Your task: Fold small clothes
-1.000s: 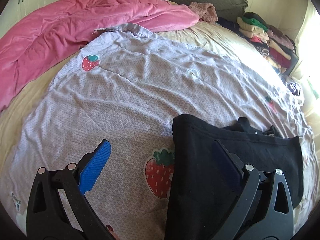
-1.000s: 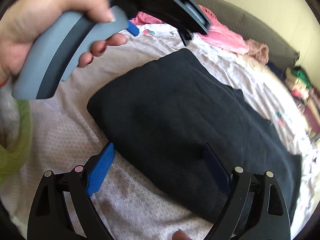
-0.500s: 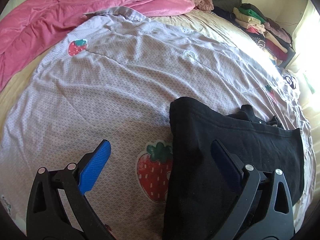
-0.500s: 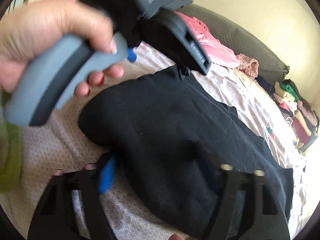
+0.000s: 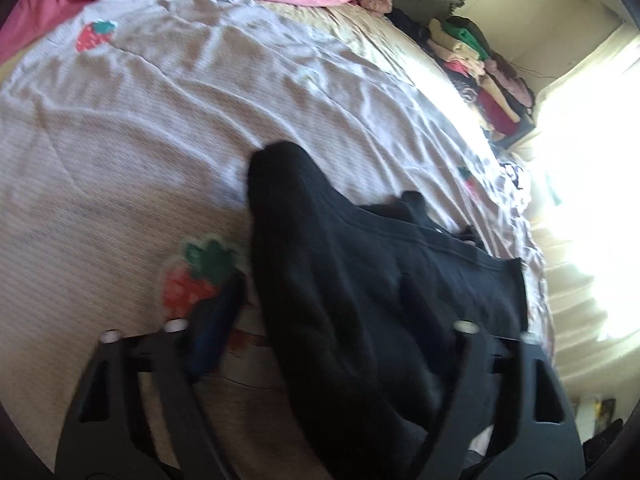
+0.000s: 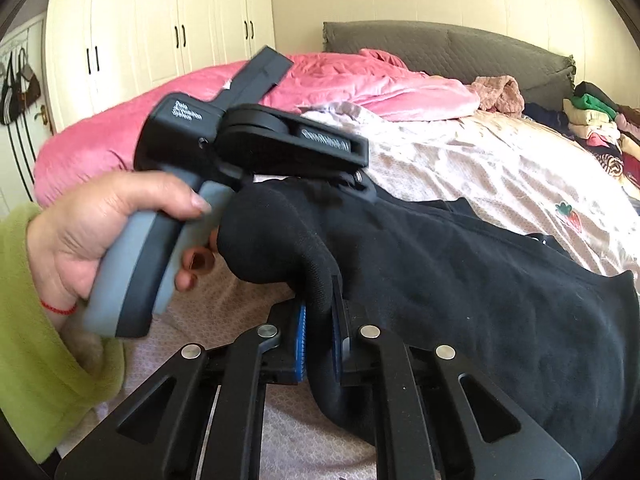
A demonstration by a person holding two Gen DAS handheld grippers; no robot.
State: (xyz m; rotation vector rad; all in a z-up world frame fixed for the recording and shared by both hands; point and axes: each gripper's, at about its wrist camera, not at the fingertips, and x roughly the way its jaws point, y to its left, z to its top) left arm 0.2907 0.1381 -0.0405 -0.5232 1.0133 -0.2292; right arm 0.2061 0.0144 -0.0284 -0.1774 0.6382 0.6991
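Right gripper (image 6: 320,332) clenched on black garment (image 6: 460,280) edge near bed (image 6: 500,168) front edge; left gripper (image 5: 320,312) closing around fold, not yet pinching. Risk: you lift early, 1 side slips, fold collapses.

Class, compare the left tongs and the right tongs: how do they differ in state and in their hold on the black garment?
The right tongs are shut, pinching a fold of the black garment; the left tongs are apart and closing, the garment between them. The right tongs' fold is lifted; the cloth at the left tongs lies lower. Both have blue pads and black frames.
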